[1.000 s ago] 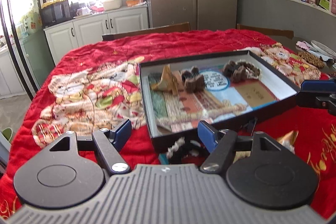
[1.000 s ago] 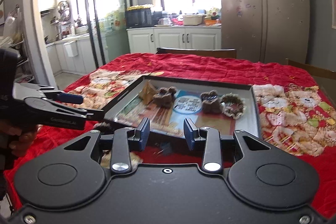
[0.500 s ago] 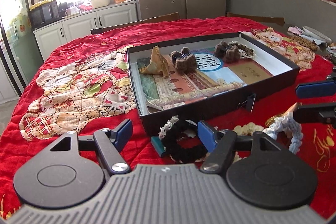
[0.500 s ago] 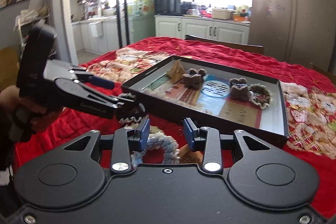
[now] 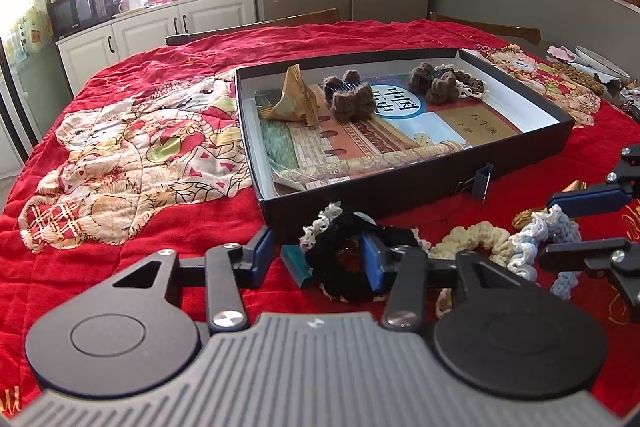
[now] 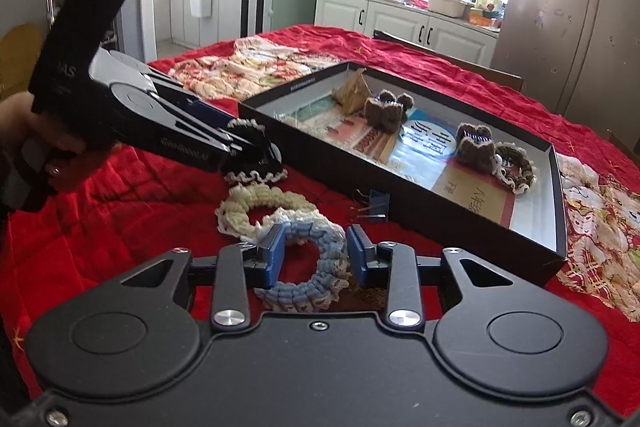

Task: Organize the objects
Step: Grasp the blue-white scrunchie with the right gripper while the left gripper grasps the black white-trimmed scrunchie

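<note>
Left gripper (image 5: 314, 259) jaws just closing around black scrunchie (image 5: 344, 259), not clenched yet. Right gripper (image 6: 316, 253) open around blue scrunchie (image 6: 308, 267), box (image 6: 440, 223) at 1 o'clock.

I see three crocheted scrunchies on the red quilt, just in front of the black box (image 6: 472, 227). Black scrunchie (image 5: 352, 267) with cream edging lies nearest the box's corner. Cream scrunchie (image 6: 256, 203) lies flat beside it. Blue-and-white scrunchie (image 6: 316, 267) lies flat, overlapping the cream one. The box already holds brown knitted pieces (image 6: 386, 111).
</note>
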A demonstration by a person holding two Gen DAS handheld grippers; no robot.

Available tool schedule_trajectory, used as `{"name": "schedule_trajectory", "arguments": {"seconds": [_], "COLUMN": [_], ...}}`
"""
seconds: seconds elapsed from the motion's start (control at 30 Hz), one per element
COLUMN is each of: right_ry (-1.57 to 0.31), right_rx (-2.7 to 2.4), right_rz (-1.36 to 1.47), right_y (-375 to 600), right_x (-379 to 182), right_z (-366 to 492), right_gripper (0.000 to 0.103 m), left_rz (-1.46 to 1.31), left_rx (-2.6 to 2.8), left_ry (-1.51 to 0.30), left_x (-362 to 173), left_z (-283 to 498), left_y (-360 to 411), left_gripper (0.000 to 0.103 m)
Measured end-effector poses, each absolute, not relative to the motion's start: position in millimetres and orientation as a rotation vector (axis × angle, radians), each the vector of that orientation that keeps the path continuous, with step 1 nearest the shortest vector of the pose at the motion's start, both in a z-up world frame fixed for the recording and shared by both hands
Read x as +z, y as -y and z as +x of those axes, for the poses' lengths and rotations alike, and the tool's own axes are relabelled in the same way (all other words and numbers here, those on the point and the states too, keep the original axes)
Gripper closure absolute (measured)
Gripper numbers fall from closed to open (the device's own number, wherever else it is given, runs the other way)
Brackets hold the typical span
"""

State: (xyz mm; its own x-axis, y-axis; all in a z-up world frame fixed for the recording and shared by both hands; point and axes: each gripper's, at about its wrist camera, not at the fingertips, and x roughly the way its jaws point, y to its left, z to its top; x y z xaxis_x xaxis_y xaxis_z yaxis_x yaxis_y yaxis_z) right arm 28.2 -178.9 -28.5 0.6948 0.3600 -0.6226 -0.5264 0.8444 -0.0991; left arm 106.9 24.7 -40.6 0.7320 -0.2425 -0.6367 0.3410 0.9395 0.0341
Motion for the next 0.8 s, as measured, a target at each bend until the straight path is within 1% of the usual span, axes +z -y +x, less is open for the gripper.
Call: {"name": "schedule_trajectory", "arguments": {"seconds": [0.13, 0.17, 0.2, 0.37, 0.5, 0.6, 0.8], "right_ry": [-0.636, -0.637, -0.64, -0.64, -0.636, -0.629, -0.609], "right_rx": [0.494, 0.493, 0.49, 0.482, 0.486, 0.487, 0.489], "right_rz": [-0.299, -0.3, -0.302, -0.29, -0.283, -0.28, -0.269], "right_y": [178, 178, 178, 181, 183, 183, 185], "right_x": [-31, -31, -32, -32, -31, -29, -24], "right_z": [29, 28, 29, 30, 28, 26, 22], "right_gripper": [0.076, 0.08, 0.082, 0.088, 0.09, 0.09, 0.091], "left_rz": [0.157, 0.159, 0.158, 0.156, 0.157, 0.153, 0.148], "left_rx": [-0.316, -0.314, -0.315, -0.312, -0.315, -0.32, -0.325], "left_ry": [-0.682, -0.683, -0.684, -0.685, -0.674, -0.668, -0.649], "left_x": [-42, -42, -42, -41, -38, -36, -29], "left_z": [107, 108, 108, 107, 105, 103, 98], "left_y": [-24, -24, -24, -25, -25, -26, -27], "left_gripper": [0.063, 0.067, 0.07, 0.076, 0.082, 0.085, 0.087]}}
